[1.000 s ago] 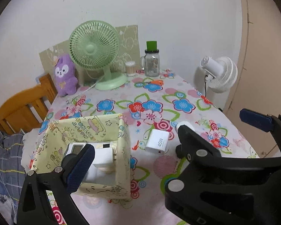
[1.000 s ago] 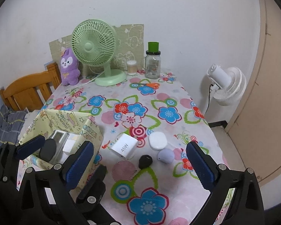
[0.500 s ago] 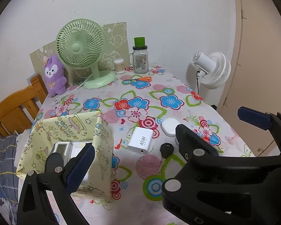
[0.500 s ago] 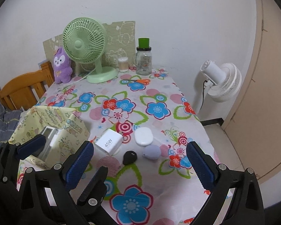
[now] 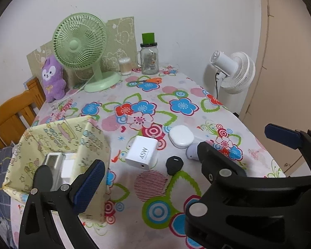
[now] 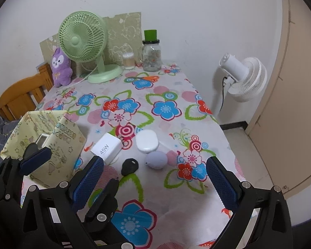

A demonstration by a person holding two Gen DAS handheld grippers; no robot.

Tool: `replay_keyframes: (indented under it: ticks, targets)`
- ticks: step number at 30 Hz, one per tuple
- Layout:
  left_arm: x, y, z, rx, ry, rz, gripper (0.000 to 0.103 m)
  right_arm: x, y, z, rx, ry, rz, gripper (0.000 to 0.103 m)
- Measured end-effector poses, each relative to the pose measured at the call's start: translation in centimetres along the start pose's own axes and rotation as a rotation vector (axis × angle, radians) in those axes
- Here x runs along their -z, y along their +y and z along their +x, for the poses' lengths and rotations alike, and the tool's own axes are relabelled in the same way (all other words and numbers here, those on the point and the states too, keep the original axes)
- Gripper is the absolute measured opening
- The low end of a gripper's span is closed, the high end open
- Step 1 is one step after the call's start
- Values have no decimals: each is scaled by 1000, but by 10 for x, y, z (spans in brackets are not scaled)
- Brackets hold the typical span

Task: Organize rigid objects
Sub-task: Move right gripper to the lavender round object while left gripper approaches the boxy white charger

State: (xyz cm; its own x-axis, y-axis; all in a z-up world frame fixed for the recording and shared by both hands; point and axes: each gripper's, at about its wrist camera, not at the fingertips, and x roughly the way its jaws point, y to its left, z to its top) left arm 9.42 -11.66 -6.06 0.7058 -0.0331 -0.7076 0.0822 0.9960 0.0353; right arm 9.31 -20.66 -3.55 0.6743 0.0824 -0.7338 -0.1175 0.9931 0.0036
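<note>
1. Centrally, the white charger [image 6: 106,149] lay flat on the flowered tablecloth [image 6: 168,188], its long axis running diagonally towards the yellow fabric box [image 6: 58,145].
2. Just right sat a black fob [image 6: 130,166], white case [image 6: 146,141] and lilac case [image 6: 156,159].
3. Both the left gripper [image 5: 176,151] and right gripper [image 6: 154,186] were spread wide, holding nothing.
4. Bare cloth stretched behind.

Two fans [image 6: 83,39] [image 6: 246,78], one charger [image 6: 106,148], one box [image 6: 51,143].
</note>
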Motion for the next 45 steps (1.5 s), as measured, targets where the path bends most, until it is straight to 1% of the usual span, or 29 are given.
replay_keyframes:
  ticks: [6,9,12,15,17,19,24,27,29,34,36,38,43,45]
  targets:
    - [3,-11,15,25,21,-1,103,6,-11,10,17,-12,3,100]
    - [7,-15,23,25,29,-2,102,9,-13,16,29,-19,-15,100]
    - [11,-18,29,12,24,5,99,12,-16,23,28,-21,-29,99]
    - [14,-20,37,0,31,15,95,15,-18,32,20,-12,-41,92]
    - [17,-21,43,3,43,9,90,17,-19,40,10,4,-43,87]
    - [18,-22,49,6,53,-3,89,19,-20,47,0,17,-36,86]
    - [23,-22,60,-31,48,-3,85,22,-23,63,-15,36,-28,85]
    - [27,-19,66,-60,49,-36,83,24,-22,72,-21,48,-37,85]
    - [29,-16,70,-64,50,-56,82,24,-20,78,-25,55,-43,85]
    - [29,-11,82,-75,75,-67,82,24,-17,91,-31,57,-55,85]
    - [28,-7,87,-59,94,-69,82,23,-16,97,-39,67,-52,84]
    - [28,-6,90,-55,113,-67,82,22,-14,103,-41,77,-62,77]
    - [27,-4,95,-51,120,-63,83,20,-10,117,-60,107,-67,69]
    - [27,-3,96,-47,120,-62,83,19,-9,121,-69,120,-62,61]
